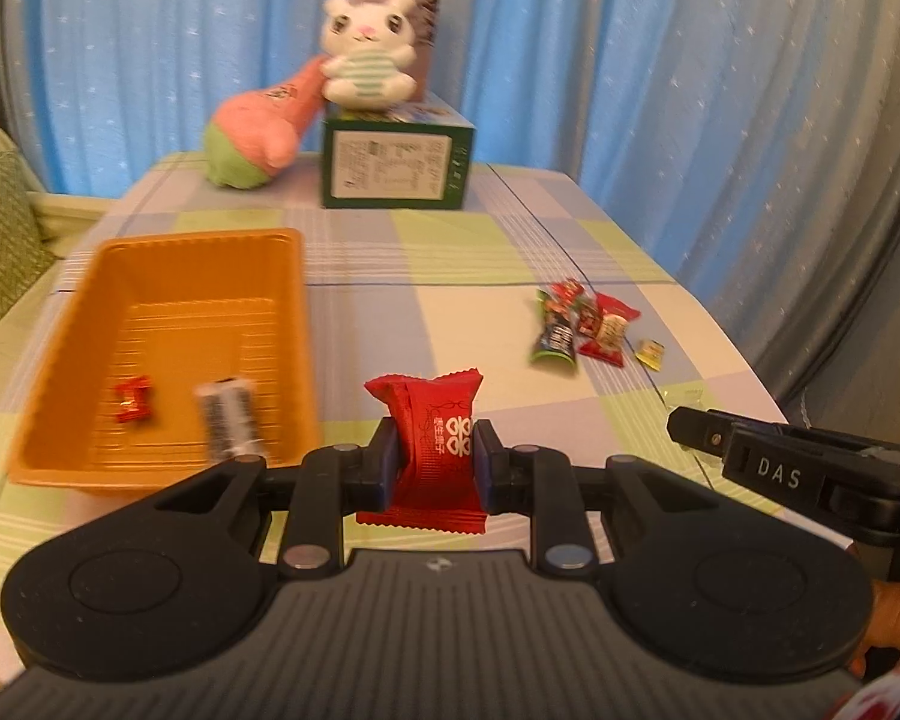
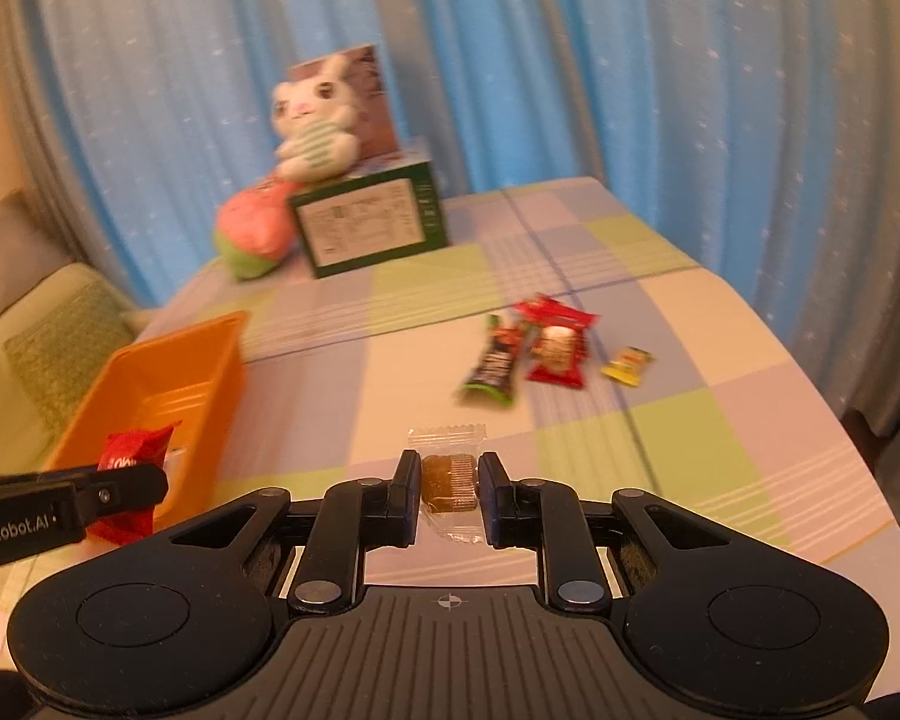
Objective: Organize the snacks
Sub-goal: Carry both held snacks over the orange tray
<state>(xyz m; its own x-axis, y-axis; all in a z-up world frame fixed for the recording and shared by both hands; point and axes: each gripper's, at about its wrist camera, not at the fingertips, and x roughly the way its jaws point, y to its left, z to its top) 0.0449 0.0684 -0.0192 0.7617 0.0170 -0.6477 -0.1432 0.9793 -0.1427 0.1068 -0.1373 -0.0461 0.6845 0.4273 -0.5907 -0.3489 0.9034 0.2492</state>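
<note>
My left gripper [image 1: 435, 461] is shut on a red snack packet [image 1: 435, 444] and holds it above the table, just right of the orange tray [image 1: 150, 276]. The tray holds a small red candy [image 1: 133, 399] and a black-and-white wrapped bar [image 1: 229, 417]. My right gripper [image 2: 450, 489] is shut on a clear packet with a brown snack [image 2: 448, 477]. In the right wrist view the left gripper [image 2: 114, 495] shows at the left with the red packet [image 2: 132, 450], next to the tray [image 2: 168, 360]. Loose snacks [image 2: 534, 348] lie ahead on the table.
A green box [image 1: 393, 165] with a white plush bunny [image 1: 363, 54] on it and a pink-green plush [image 1: 258, 138] stand at the table's far edge. Blue curtains hang behind. A green sofa [image 1: 0, 228] is at the left. A small yellow candy [image 2: 627, 365] lies right of the pile.
</note>
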